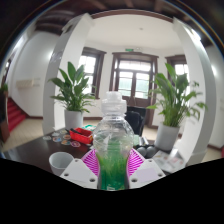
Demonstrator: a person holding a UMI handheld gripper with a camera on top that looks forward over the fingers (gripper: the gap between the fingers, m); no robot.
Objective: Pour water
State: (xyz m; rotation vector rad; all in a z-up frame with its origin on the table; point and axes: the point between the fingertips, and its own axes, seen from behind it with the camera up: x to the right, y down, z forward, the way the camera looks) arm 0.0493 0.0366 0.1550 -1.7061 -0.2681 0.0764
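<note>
A clear plastic bottle with a white cap and green-tinted liquid stands upright between my fingers. My gripper is shut on the bottle, both magenta pads pressing its lower body from the sides. The bottle's base is hidden below the fingers. On the dark table to the left lies a clear plastic cup on its side or low near my left finger.
A red box sits on the table behind the bottle's left. Two potted plants in white pots stand beyond, one at left and one at right. Dark wooden doors are at the back.
</note>
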